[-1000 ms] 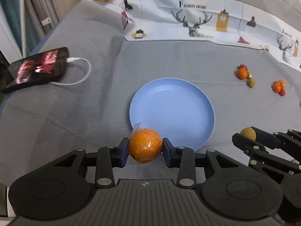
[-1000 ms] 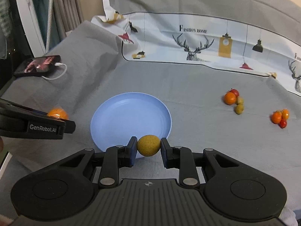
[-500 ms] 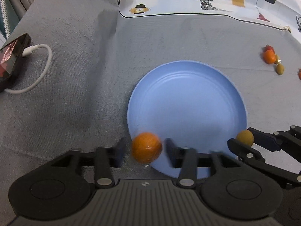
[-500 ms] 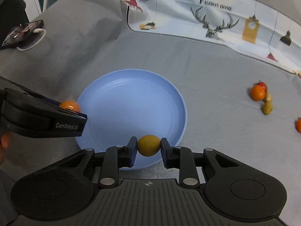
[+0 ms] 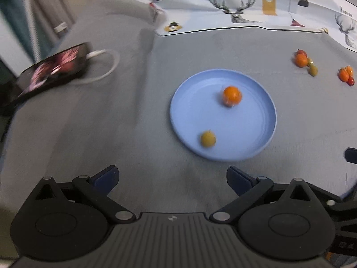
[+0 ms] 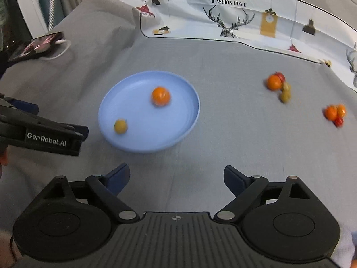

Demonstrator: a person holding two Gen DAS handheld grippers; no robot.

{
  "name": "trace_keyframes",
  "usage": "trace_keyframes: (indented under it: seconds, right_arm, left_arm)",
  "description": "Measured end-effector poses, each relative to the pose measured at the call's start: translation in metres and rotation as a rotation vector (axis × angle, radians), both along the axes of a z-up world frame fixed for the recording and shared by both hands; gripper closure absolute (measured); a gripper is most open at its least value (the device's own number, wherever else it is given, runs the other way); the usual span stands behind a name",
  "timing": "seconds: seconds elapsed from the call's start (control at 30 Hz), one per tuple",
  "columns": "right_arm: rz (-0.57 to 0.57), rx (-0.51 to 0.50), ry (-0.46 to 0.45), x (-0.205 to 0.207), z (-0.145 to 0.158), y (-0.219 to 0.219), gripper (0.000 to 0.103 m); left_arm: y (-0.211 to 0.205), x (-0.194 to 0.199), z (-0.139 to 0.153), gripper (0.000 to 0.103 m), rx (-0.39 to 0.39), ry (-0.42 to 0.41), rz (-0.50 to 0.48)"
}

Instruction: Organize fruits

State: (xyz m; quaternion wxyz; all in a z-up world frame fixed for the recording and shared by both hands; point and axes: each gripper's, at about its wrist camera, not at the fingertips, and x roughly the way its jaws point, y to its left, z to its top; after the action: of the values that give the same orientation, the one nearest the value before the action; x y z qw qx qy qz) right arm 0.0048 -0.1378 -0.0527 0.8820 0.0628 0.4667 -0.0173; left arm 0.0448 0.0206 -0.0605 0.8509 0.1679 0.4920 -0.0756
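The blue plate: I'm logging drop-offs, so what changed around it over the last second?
Both claws let go. The left claw released the round orange fruit and the right claw released the small yellow-green fruit; both now lie in the round blue plate. Both claws stand wide open and have pulled back off the plate. The two loose fruit clusters and the black phone stayed put.

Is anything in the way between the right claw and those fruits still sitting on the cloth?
Nothing visible is. Only bare grey cloth lies between the open right gripper and the nearer fruit cluster. The blue plate sits off to the left.
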Motion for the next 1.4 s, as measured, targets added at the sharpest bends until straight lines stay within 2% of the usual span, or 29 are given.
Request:
trace_keyframes:
  seconds: [0.27, 0.63, 1.1, 1.4]
  right_arm:
    - [0.023, -0.052, -0.165, -0.048, 0.045, 0.015, 0.006]
    - [0.019, -0.08, -0.283, -0.1, 0.075, 0.021, 0.004]
    - [-0.002, -0.096, -0.341, -0.125, 0.089, 0.024, 0.003]
    - [0.021, -0.094, -0.331, -0.122, 0.086, 0.028, 0.003]
  left_arm:
    - [0.011, -0.057, 0.033, 0.0, -0.026, -0.096, 0.008]
    - [0.011, -0.1, 0.059, 0.0, -0.066, -0.168, -0.009]
    - [0.011, -0.121, 0.077, 0.0, -0.079, -0.241, -0.03]
    - [0.018, -0.116, 0.074, 0.0, -0.086, -0.22, -0.007]
